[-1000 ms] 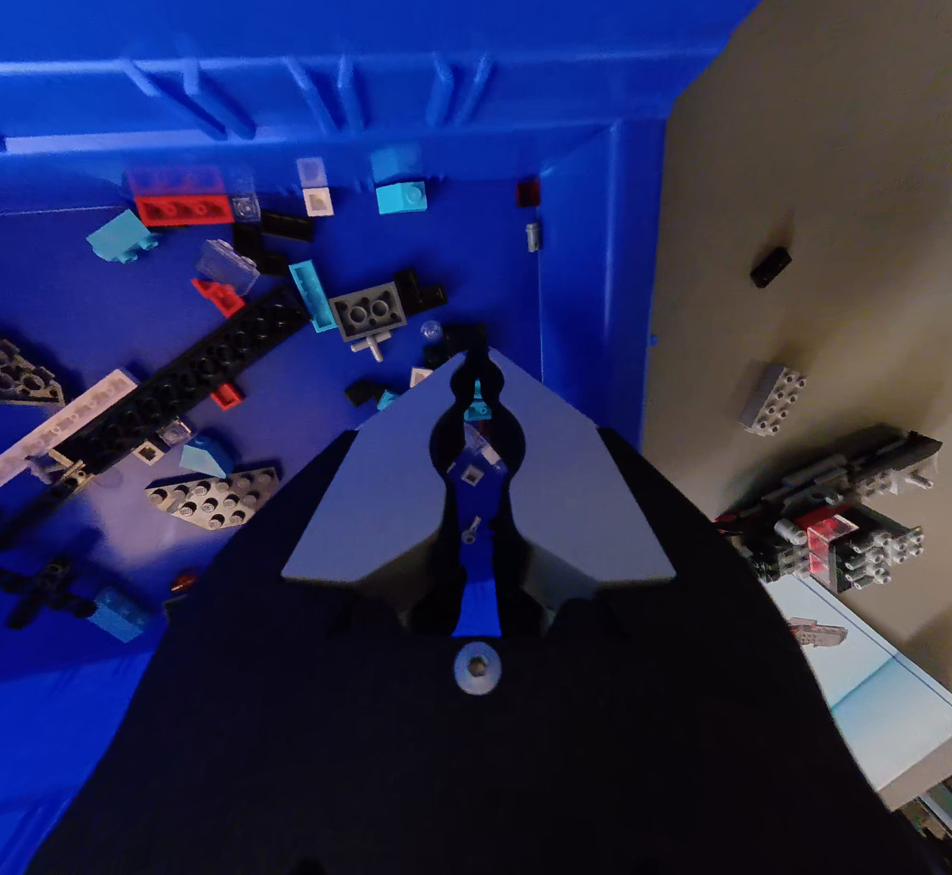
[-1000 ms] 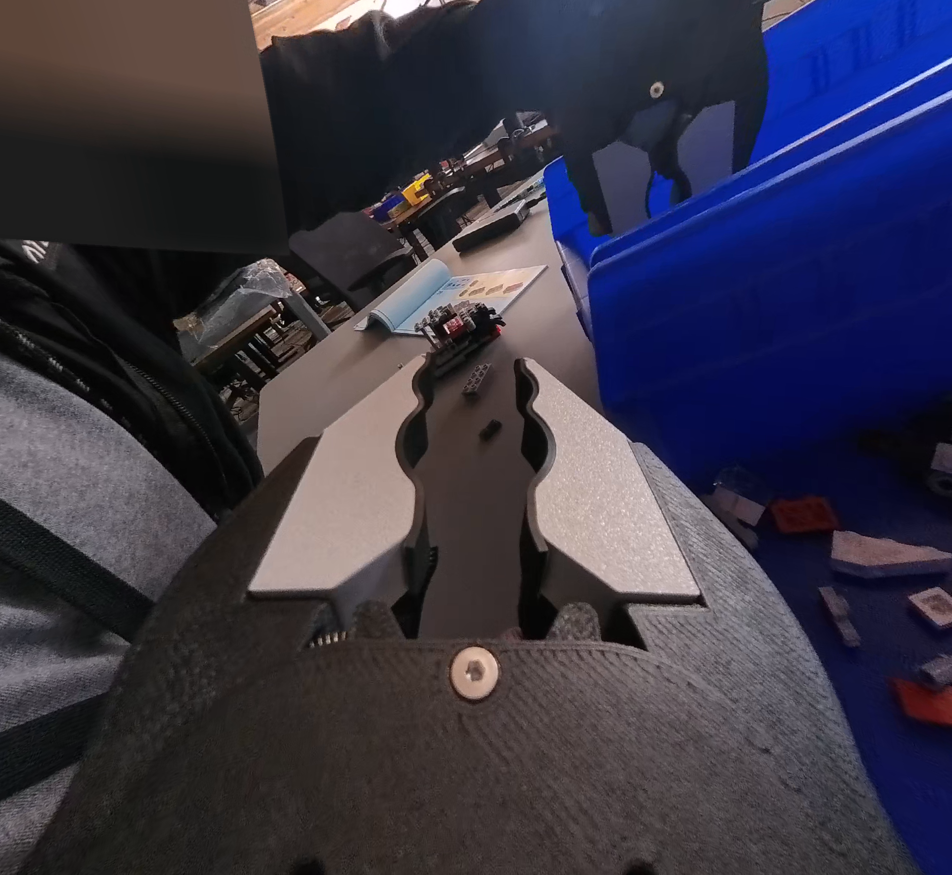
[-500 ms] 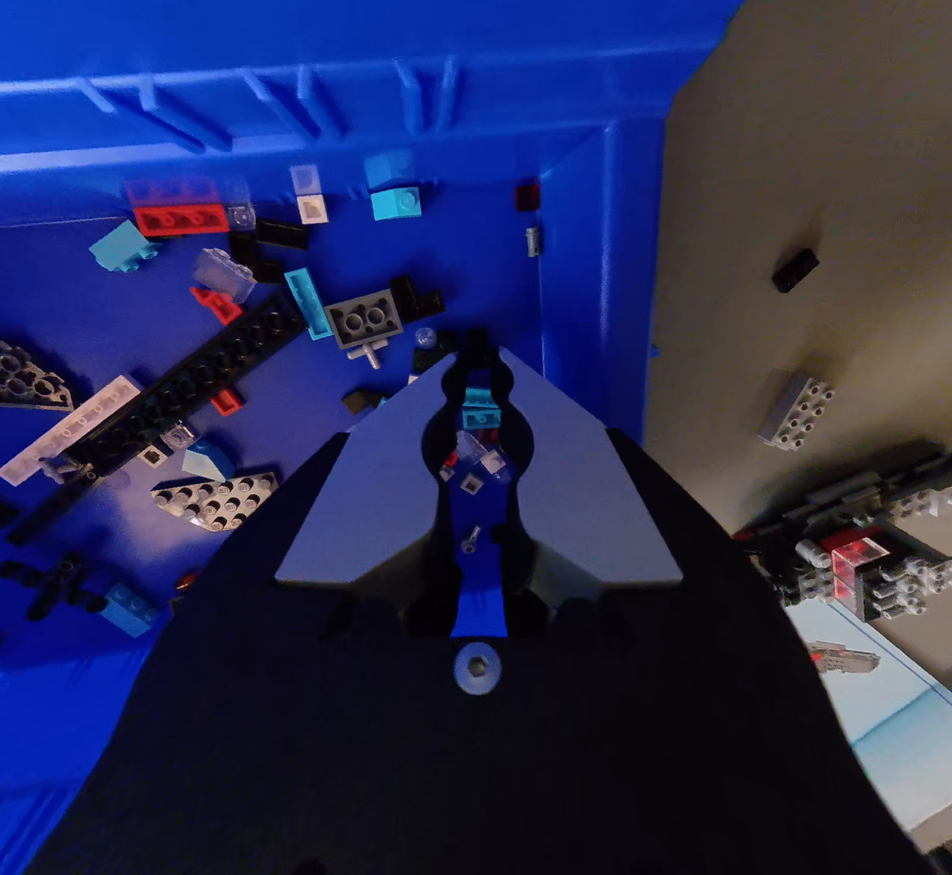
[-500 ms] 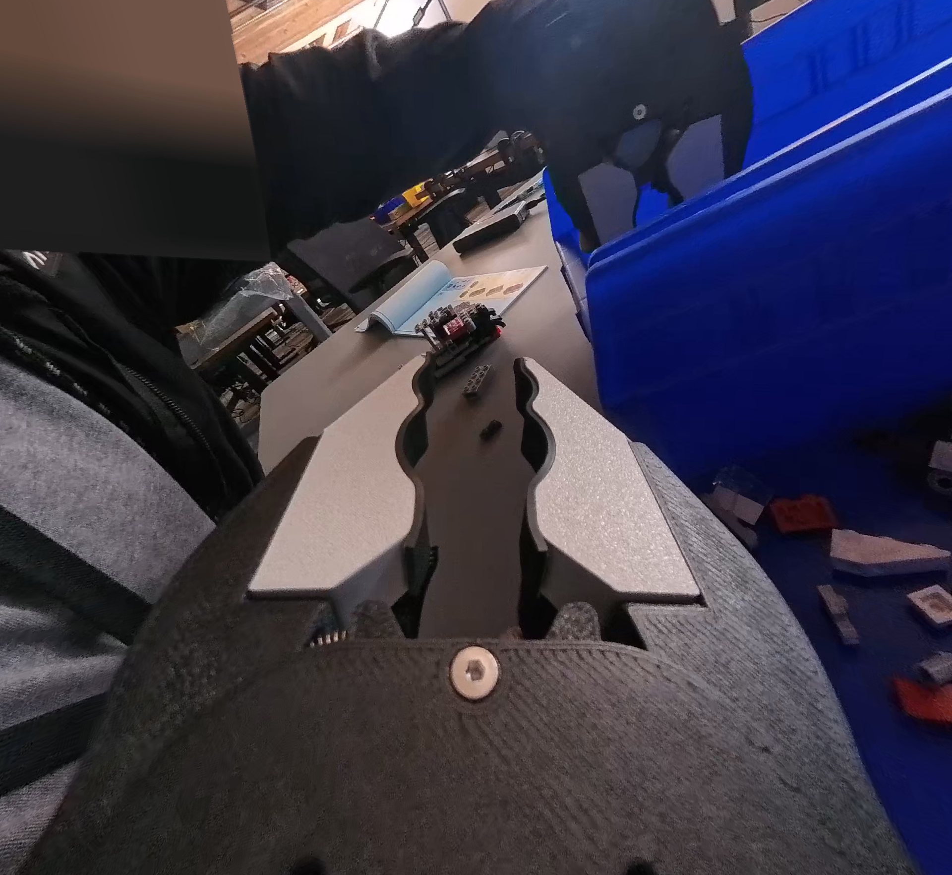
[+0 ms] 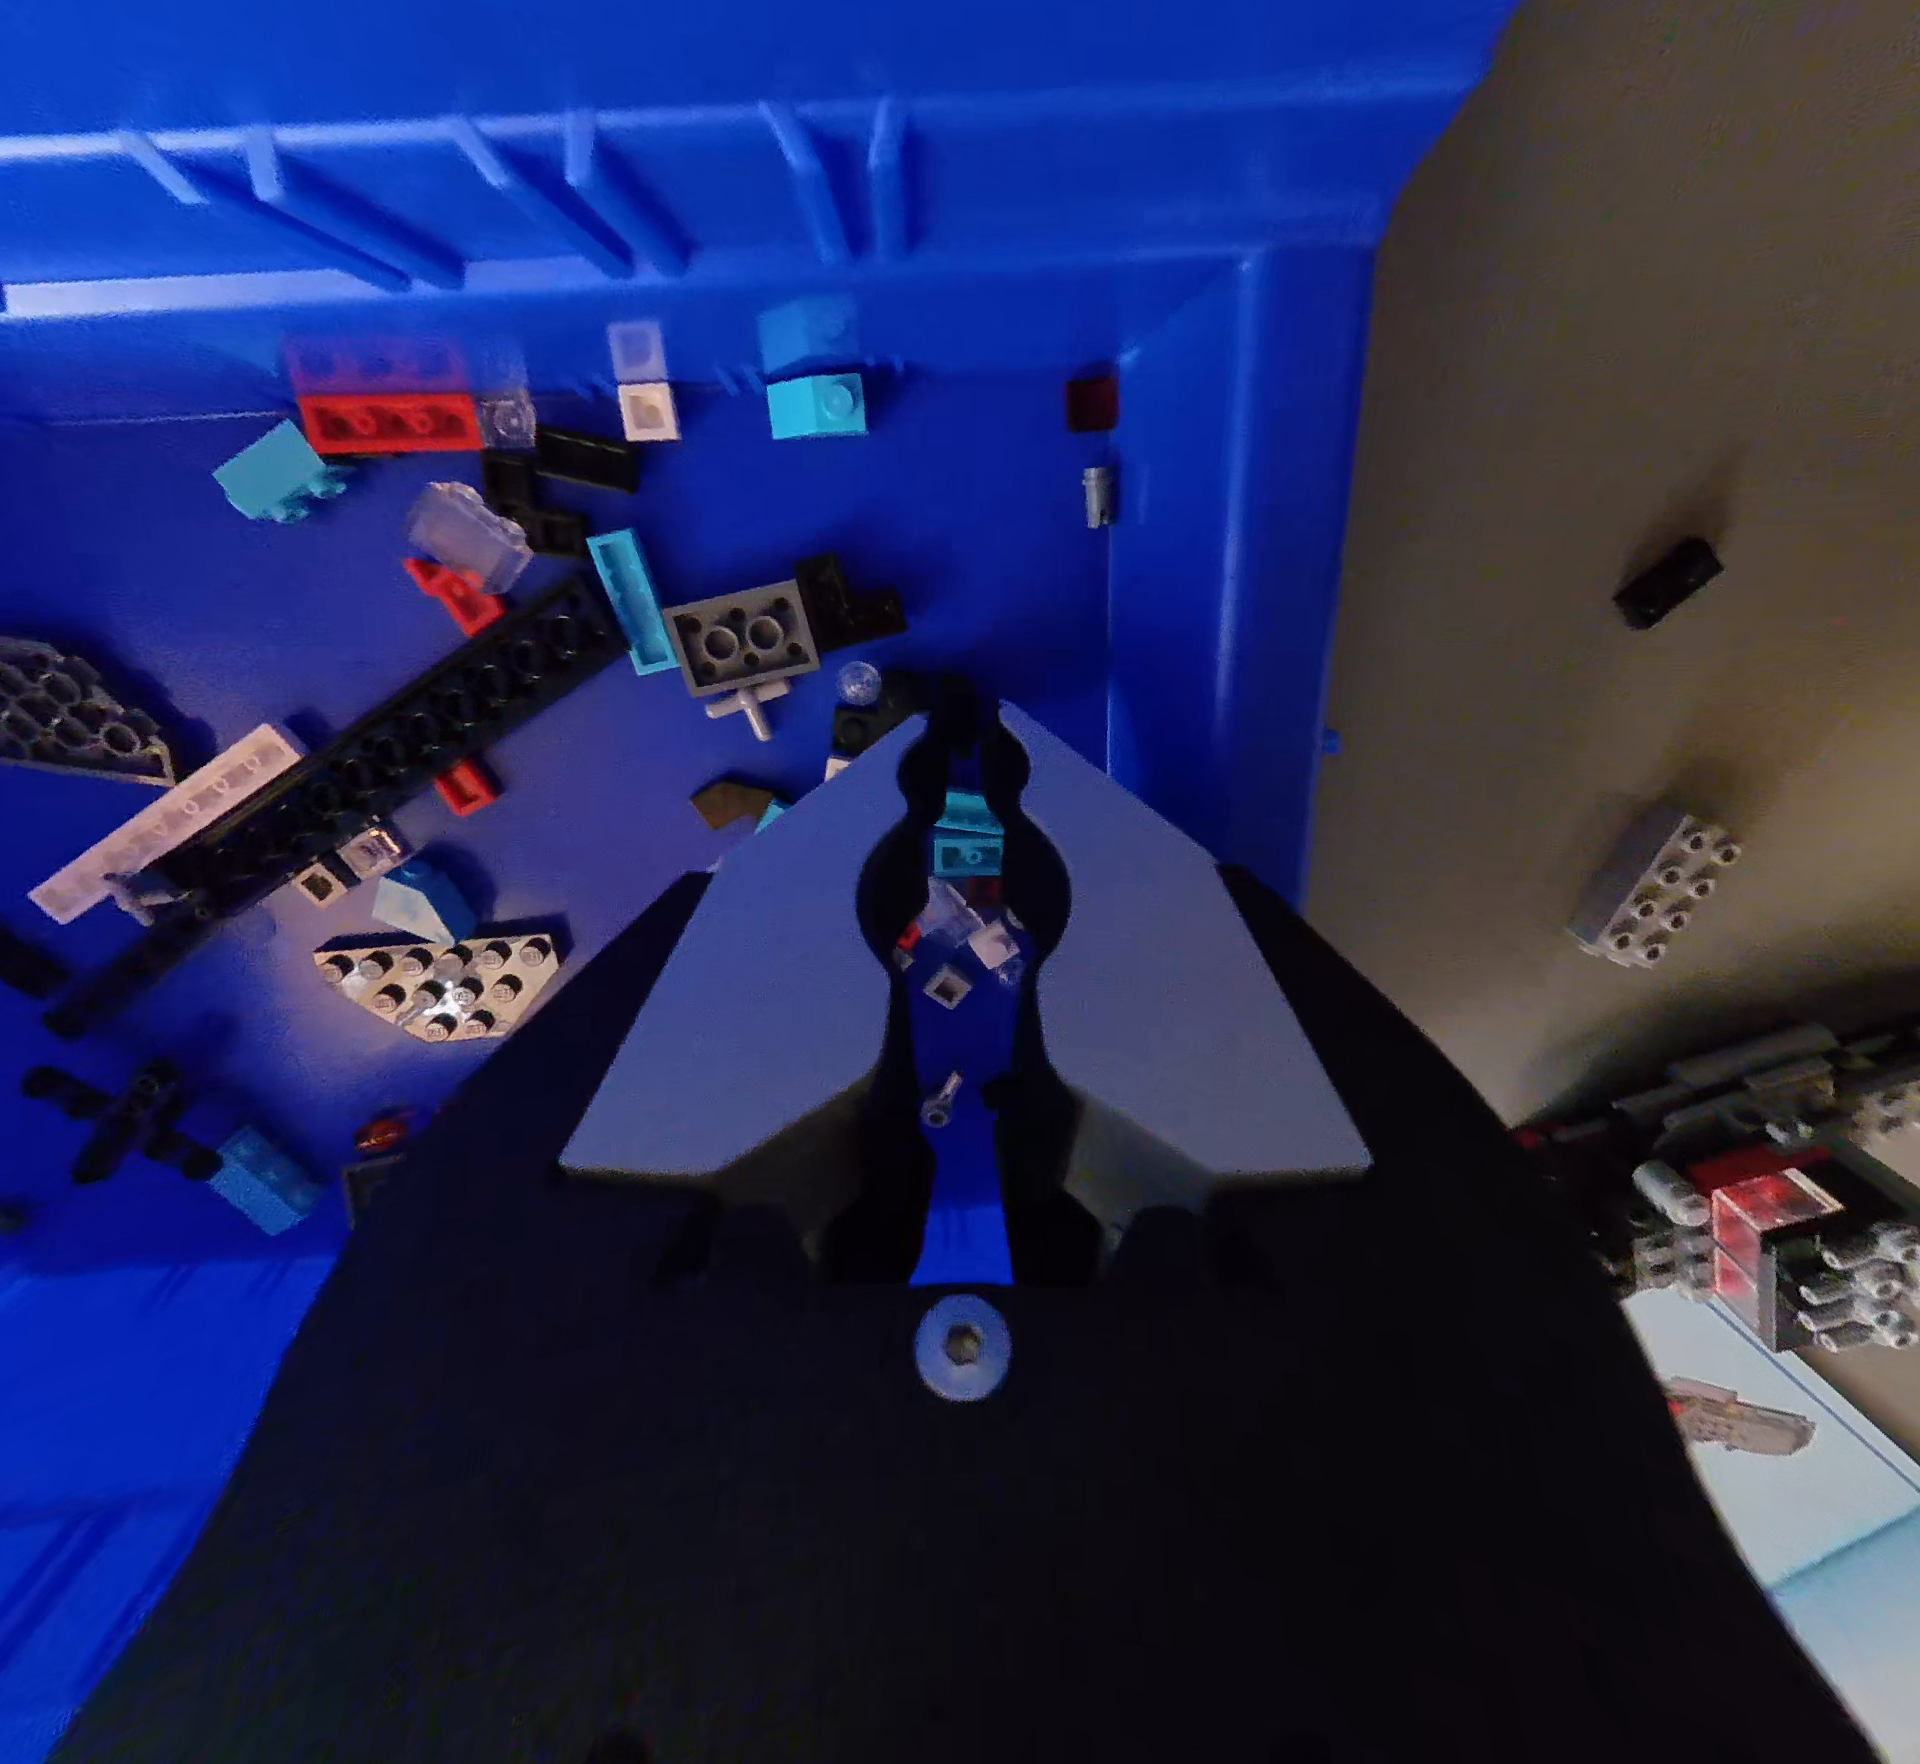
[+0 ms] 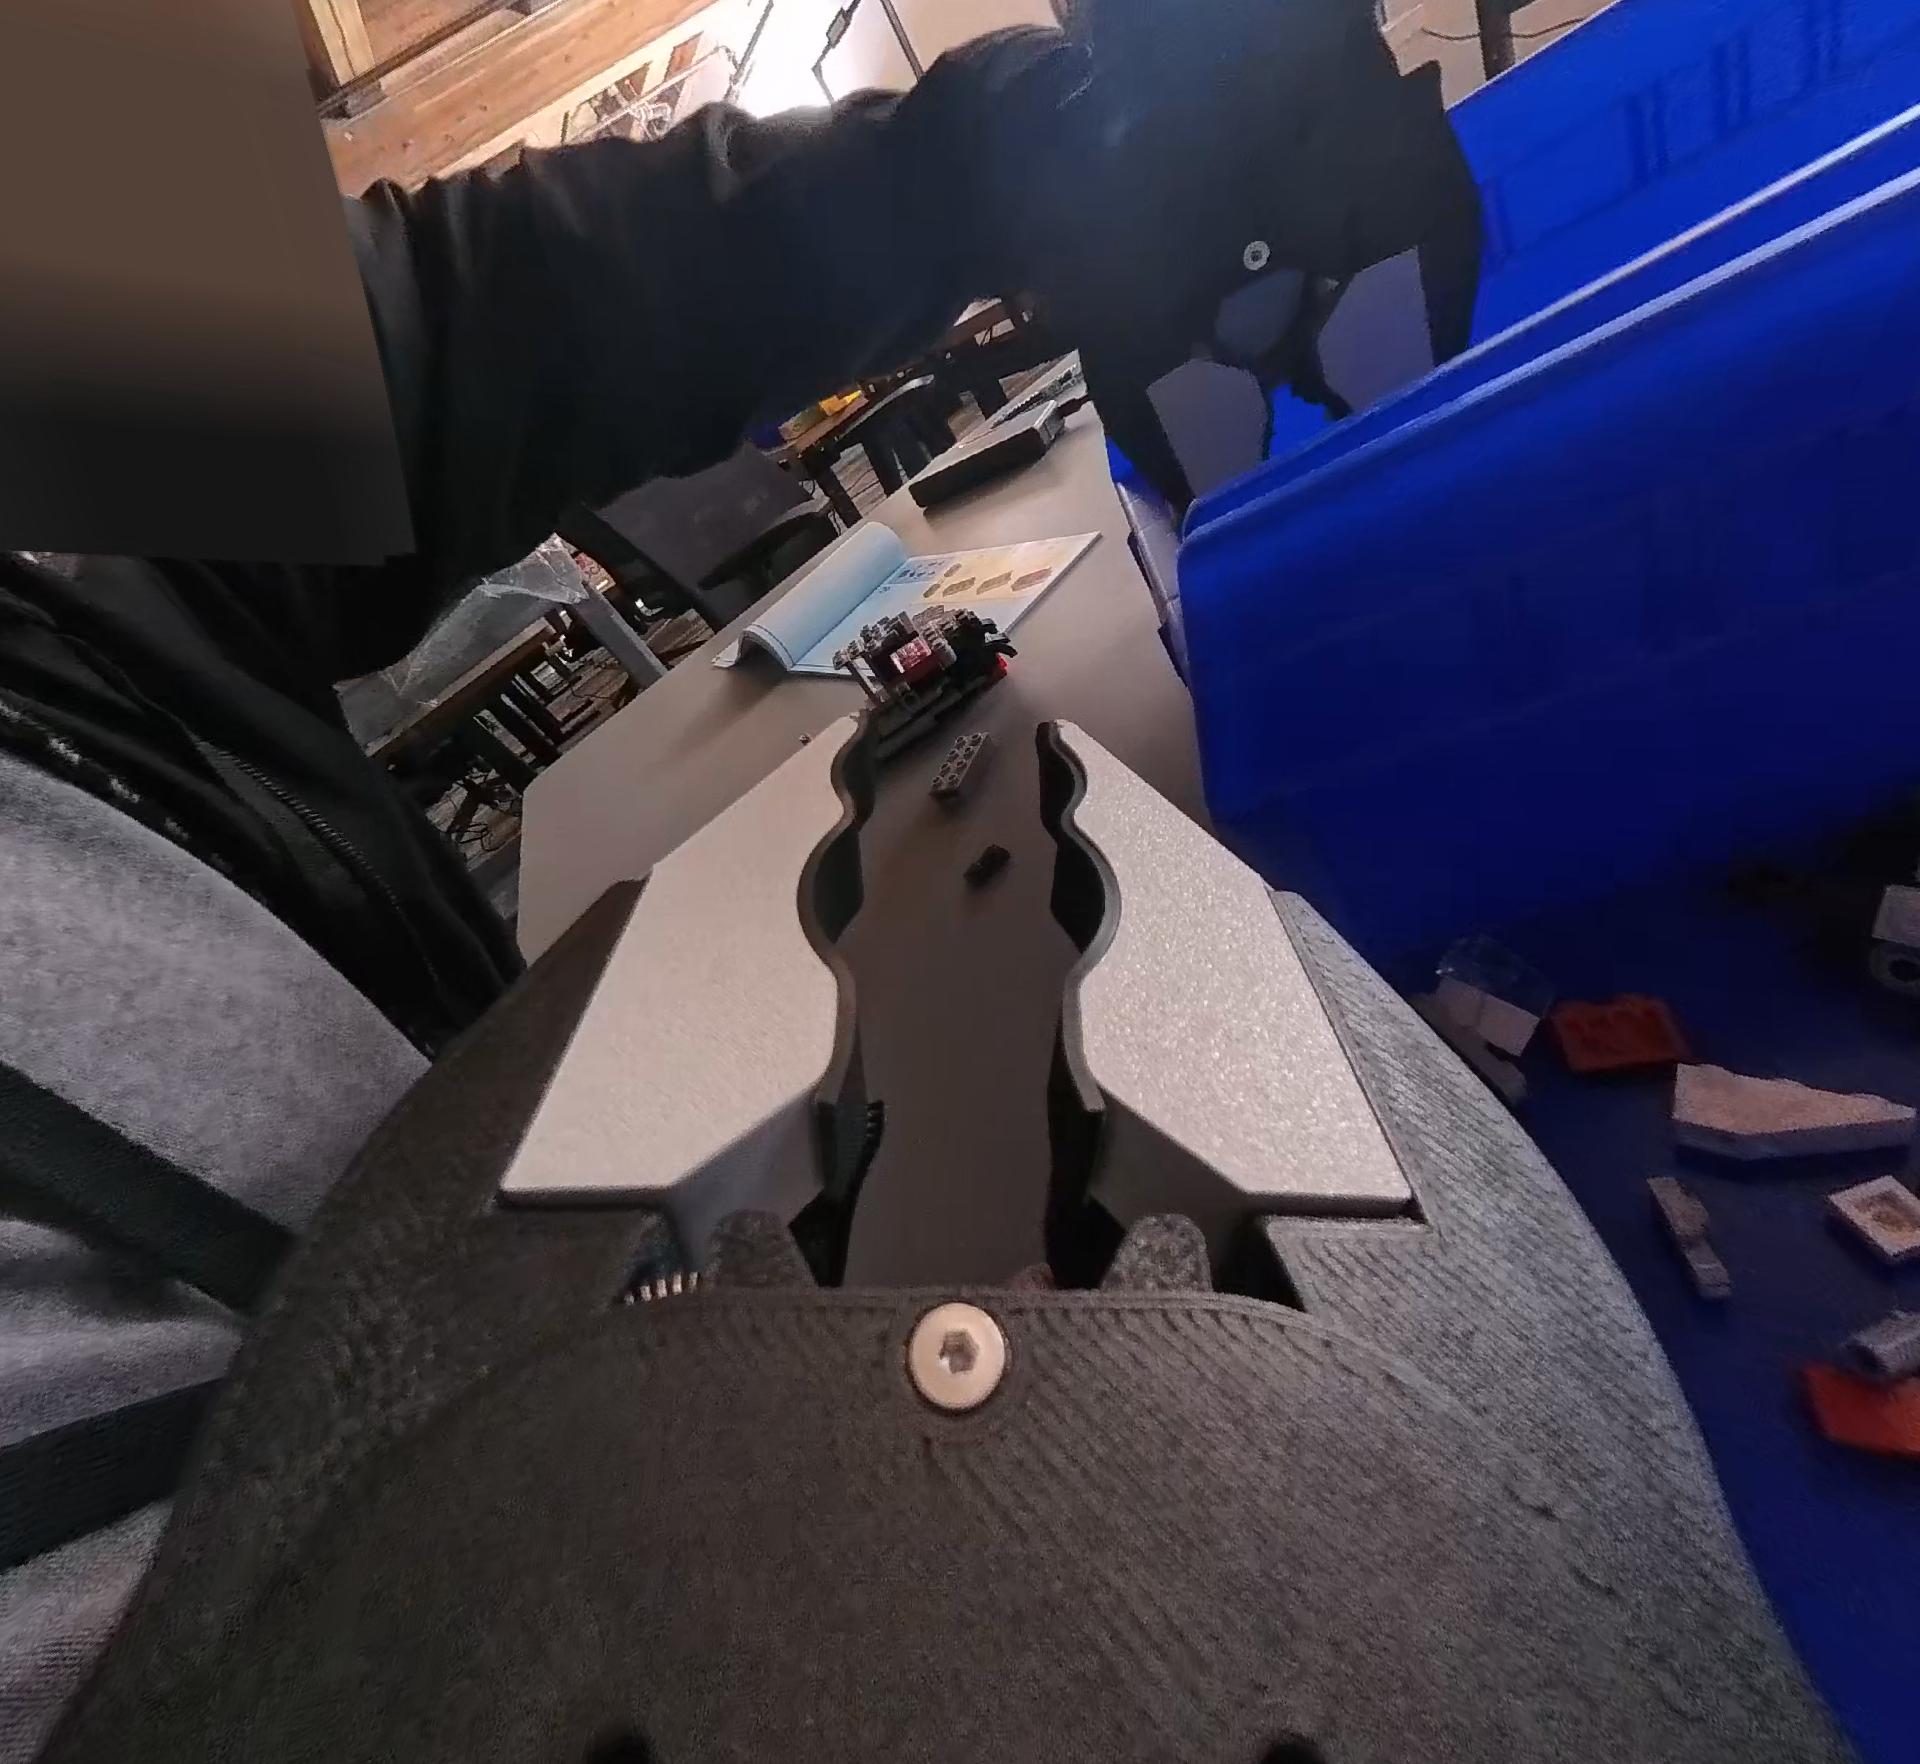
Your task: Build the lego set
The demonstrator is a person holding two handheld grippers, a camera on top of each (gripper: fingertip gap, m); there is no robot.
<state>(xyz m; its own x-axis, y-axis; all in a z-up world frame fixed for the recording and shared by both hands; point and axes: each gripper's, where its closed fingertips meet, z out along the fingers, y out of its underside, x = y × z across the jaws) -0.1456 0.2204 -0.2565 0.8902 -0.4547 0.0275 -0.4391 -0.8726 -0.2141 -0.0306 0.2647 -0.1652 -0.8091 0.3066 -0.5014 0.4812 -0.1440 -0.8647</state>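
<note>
My left gripper [image 5: 961, 727] reaches into the blue bin [image 5: 1184, 488], among several loose bricks. Its jaws stand a narrow slit apart. The fingertips sit at a small black piece [image 5: 868, 727] on the bin floor. I cannot tell whether the pads press on it. A cyan brick [image 5: 966, 847] lies on the floor under the fingers. My right gripper [image 6: 951, 732] is open and empty above the grey table [image 6: 665, 779]. A small black piece [image 6: 987, 864] and a grey studded plate [image 6: 961, 764] lie on the table beyond its fingers. The half-built model [image 6: 925, 665] stands behind them.
An open instruction booklet [image 6: 935, 587] lies behind the model. The blue bin [image 6: 1558, 675] stands to the right, with loose pieces [image 6: 1787, 1106] on a blue surface beside it. The person's dark sleeve [image 6: 727, 260] stretches across the right wrist view towards the bin. The model [image 5: 1787, 1226] and a grey brick [image 5: 1652, 883] lie outside the bin. Tip to tip, the grippers are about 15 cm apart. The small black piece [image 6: 987, 864] is about 12 cm from both grippers' fingertips. It is also in sight in the left wrist view [image 5: 1670, 572].
My left gripper's jaws went from shut to slightly apart, then narrowed again over the same spot in the bin. The right gripper stayed open and still.
</note>
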